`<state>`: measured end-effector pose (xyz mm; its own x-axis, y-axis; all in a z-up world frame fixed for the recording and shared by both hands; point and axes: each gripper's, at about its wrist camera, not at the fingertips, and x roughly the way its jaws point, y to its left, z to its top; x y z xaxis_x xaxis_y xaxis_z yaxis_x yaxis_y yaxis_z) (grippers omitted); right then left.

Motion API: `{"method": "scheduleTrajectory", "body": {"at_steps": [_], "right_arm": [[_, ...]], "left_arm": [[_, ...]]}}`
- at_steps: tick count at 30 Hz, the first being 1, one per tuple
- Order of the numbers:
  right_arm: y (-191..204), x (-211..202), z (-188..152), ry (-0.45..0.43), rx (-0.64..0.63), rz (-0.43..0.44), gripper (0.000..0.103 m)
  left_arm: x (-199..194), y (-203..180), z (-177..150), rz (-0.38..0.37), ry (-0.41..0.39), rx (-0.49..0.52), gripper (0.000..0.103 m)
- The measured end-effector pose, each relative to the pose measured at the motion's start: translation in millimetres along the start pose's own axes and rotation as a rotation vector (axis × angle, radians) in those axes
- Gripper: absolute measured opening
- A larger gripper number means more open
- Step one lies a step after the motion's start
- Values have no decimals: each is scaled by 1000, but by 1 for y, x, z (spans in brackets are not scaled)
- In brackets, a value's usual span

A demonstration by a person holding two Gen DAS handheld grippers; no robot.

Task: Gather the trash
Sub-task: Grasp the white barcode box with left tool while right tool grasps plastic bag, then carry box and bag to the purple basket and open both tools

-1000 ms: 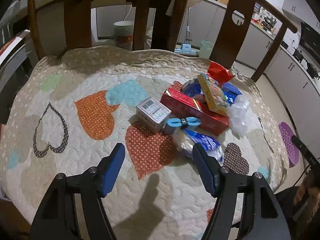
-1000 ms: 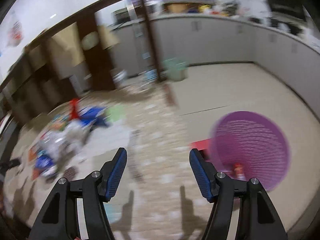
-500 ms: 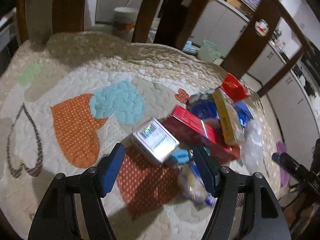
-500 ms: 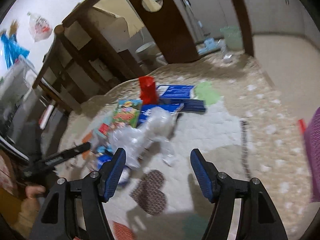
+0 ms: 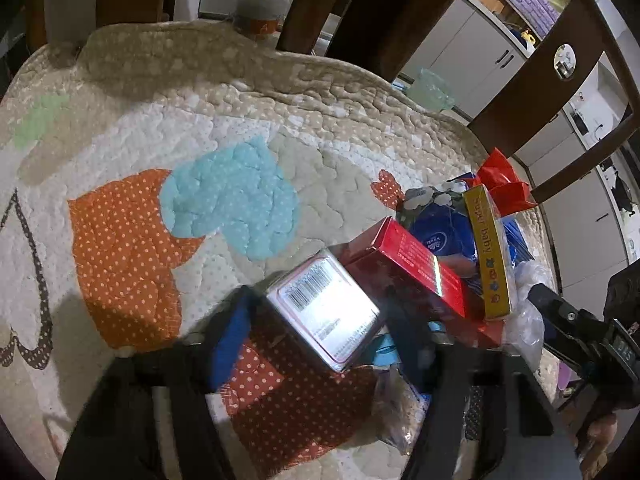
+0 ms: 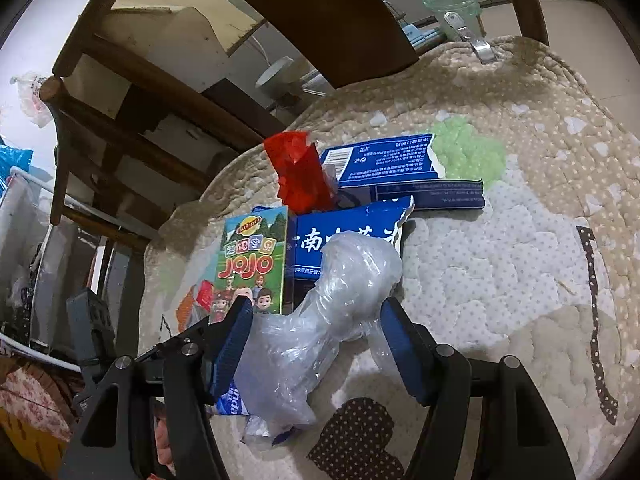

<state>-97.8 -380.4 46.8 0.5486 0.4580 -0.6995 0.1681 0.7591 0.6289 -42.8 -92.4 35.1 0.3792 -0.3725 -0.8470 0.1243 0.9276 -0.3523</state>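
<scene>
Tongs: left tongs (image 5: pixel 320 328) and right tongs (image 6: pixel 316 344) gape wide, straddling silver box (image 5: pixel 324 316) and clear bag (image 6: pixel 320 320), both lying diagonally.

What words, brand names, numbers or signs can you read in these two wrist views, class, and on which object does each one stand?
"JOJO": front of the colourful cartoon cardboard box.
"Super baby": yellow spine of that same box.
"NIVEA", small and partly legible: crumpled blue wrapper.
"南", then partly hidden white Chinese characters: torn blue cardboard box.
Barcode with fine print, too small to read: silver rectangular box.
Gold print, blurred: long red carton.
</scene>
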Motion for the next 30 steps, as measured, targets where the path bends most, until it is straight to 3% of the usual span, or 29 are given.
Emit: {"method": "scheduleTrajectory", "body": {"at_steps": [1, 3, 6, 19, 30], "right_arm": [[-1, 0, 0, 3, 0, 3, 49], [-5, -1, -1, 12, 17, 19, 33], [-9, -7, -2, 3, 29, 38, 25], [-8, -69, -17, -112, 16, 73, 24], [-12, -127, -52, -209, -10, 15, 24]], "left_arm": [[-1, 0, 0, -9, -6, 0, 61], [-7, 0, -2, -27, -32, -1, 61], [-24, -5, -6, -24, -81, 17, 61], [-93, -32, -25, 35, -204, 119, 61], [-129, -80, -56, 83, -253, 255, 61]]}}
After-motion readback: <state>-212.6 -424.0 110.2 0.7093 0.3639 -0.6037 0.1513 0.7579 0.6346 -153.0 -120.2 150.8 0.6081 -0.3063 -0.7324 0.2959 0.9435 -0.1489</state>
